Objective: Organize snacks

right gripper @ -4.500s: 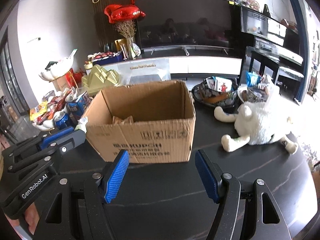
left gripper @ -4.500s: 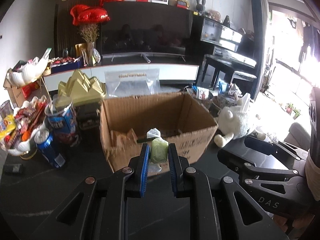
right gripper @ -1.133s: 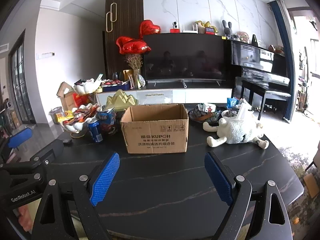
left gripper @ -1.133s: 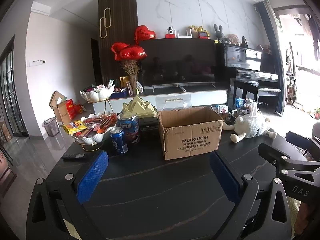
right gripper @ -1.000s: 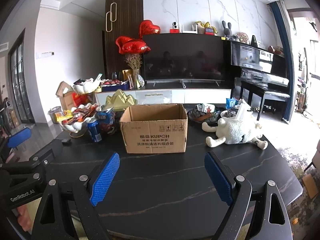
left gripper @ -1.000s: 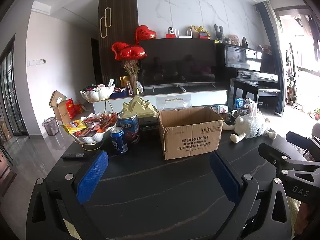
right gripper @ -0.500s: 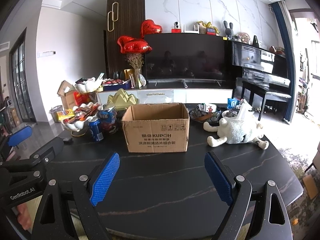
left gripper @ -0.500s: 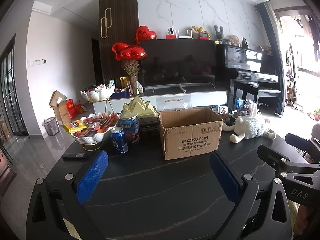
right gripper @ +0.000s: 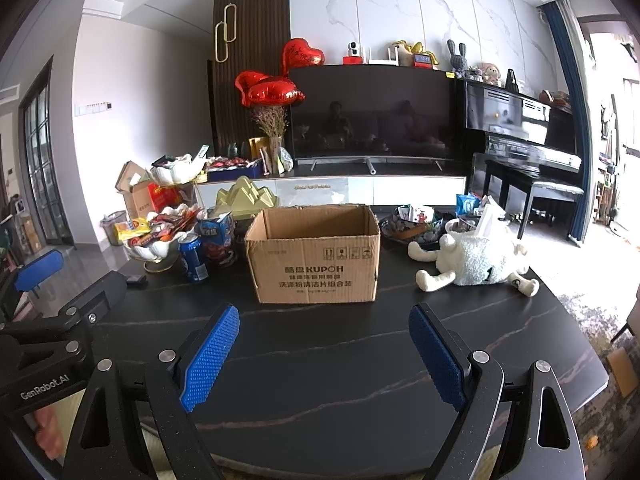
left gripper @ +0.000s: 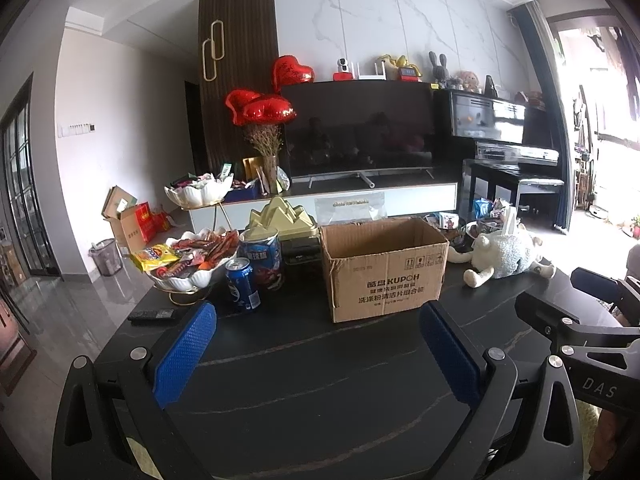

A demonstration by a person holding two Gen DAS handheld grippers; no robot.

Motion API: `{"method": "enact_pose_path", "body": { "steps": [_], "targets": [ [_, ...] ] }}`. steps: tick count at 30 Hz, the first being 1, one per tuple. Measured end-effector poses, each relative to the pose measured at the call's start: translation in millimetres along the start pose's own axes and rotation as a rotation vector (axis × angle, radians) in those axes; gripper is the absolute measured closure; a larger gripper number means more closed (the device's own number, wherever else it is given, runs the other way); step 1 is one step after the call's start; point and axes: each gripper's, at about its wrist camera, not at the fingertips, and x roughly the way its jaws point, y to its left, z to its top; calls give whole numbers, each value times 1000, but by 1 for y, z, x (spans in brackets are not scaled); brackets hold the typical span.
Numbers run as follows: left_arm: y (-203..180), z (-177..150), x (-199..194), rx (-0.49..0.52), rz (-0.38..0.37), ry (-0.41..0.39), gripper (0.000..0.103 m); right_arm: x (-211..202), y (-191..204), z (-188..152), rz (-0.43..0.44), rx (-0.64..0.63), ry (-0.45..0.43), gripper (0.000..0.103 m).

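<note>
Standing near the middle of the black table is an open-topped cardboard box, flaps up, printed side facing the near edge; its contents cannot be seen from either view. Left gripper: jaws spread wide, nothing between the blue pads, held over the near edge, well apart from the box. Right gripper: likewise released and empty, over the near edge, pointing at the box front. Snacks, loose: a white bowl heaped with wrapped packets toward the table's left edge, a yellow packet hanging over its rim. Just beside the bowl, a blue drink can upright, and behind that a taller blue tin with its top open. A black remote lies flat near the left edge, in front of the bowl. Right of the box: a white plush toy lying on the tabletop, and behind it a dark bowl of further packets near the far edge. A gold ornament sits behind the tin.
</note>
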Motion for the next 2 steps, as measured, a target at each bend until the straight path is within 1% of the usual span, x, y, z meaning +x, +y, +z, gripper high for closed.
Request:
{"method": "enact_pose_path", "body": {
  "steps": [2],
  "targets": [
    [0, 0, 0, 0, 0, 1, 0, 0, 0, 0, -2, -3, -1, 15]
  ]
}}
